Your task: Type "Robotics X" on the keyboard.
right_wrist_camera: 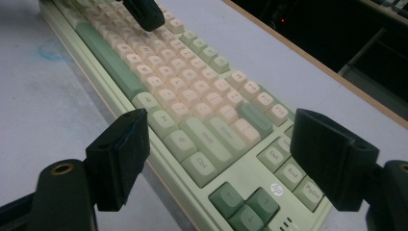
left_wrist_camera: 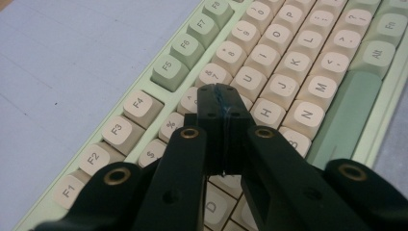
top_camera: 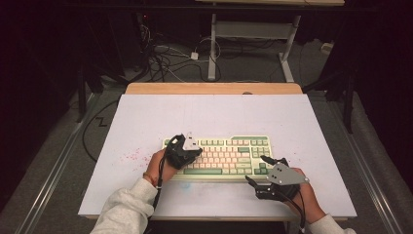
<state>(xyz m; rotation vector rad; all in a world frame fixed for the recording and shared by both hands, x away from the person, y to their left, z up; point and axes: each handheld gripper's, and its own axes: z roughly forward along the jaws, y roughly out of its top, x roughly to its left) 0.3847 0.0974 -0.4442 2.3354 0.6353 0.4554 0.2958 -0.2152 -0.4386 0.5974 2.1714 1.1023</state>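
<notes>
Left gripper (left_wrist_camera: 223, 113) has its jaws pressed flat together, nothing between them, the tips poised over the keyboard (left_wrist_camera: 308, 72) near the 6, 7 and Y keys; whether they touch a key cannot be told. From above, it (top_camera: 181, 146) sits over the keyboard's (top_camera: 229, 156) left end, held by the left hand (top_camera: 160, 165). Right gripper (right_wrist_camera: 216, 159) is spread wide, jaws well apart and empty, straddling the keyboard's (right_wrist_camera: 192, 110) right end by the Ctrl and arrow keys. From above it (top_camera: 260, 170) hovers at the near right corner. Keyboard lies mid-table (top_camera: 146, 122), pale green with cream keys; red specks (top_camera: 130, 157) dot the surface to its left
</notes>
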